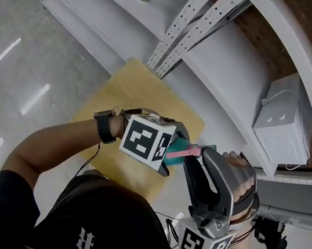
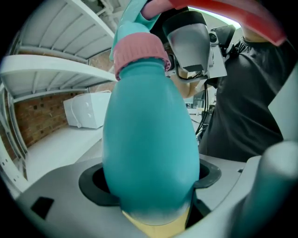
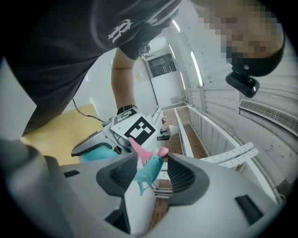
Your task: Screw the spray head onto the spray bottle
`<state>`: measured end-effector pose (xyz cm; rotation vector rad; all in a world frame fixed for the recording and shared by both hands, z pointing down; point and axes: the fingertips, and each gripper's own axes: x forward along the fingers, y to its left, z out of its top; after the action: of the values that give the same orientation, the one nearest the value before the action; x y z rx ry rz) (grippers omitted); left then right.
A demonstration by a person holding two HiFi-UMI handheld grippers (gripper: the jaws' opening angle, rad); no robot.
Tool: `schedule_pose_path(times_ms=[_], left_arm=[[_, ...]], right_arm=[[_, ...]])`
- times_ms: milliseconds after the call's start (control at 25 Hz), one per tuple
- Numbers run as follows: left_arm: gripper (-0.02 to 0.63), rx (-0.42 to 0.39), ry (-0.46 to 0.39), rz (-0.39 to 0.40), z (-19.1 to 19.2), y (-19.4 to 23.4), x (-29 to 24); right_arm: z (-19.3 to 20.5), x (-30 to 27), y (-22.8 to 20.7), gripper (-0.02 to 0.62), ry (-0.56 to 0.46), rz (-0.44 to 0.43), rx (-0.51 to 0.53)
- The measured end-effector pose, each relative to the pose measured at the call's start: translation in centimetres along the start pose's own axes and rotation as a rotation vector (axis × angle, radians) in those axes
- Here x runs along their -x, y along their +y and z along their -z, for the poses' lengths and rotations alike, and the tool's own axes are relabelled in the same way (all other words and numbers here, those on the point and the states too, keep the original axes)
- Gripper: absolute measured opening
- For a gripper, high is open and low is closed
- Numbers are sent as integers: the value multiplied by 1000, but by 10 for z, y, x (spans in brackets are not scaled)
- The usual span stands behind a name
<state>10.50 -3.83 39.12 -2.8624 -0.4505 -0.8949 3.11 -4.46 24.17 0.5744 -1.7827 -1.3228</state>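
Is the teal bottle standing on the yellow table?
No, the left gripper clamps the teal bottle between its fingers, up in the air.

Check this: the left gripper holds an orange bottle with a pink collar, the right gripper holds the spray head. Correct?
Not quite. The bottle is teal, not orange; the left gripper view shows it. The left gripper does hold it, the collar is pink, and the right gripper holds the spray head.
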Motion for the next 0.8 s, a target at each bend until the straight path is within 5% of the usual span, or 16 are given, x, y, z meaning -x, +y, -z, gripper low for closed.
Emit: schedule_pose_path(times_ms=[320,400,480,600,680,800], left_arm=[[425,-38,-48,-51,-10,9,15],[425,-34,-78,-34,-14,7,21],[425,-35,-108,-4,-19,1,29],[425,-49,-142,52,-26,-8,41],[425,-57,-145,64,-30,-10,46],[425,-73,-104,53,-30,-10,44]], right_arm=[[-10,18,-25,181,-67,27,-82],[2,37,-40,181,-126,40,-338],[34,61,-52,181,-260,29,-798],[62,54,-56,181,-547,-157,-1369],[66,31,-46,181,-631,-290,-1521],[52,8,-35,181,-649,-429,-1525]])
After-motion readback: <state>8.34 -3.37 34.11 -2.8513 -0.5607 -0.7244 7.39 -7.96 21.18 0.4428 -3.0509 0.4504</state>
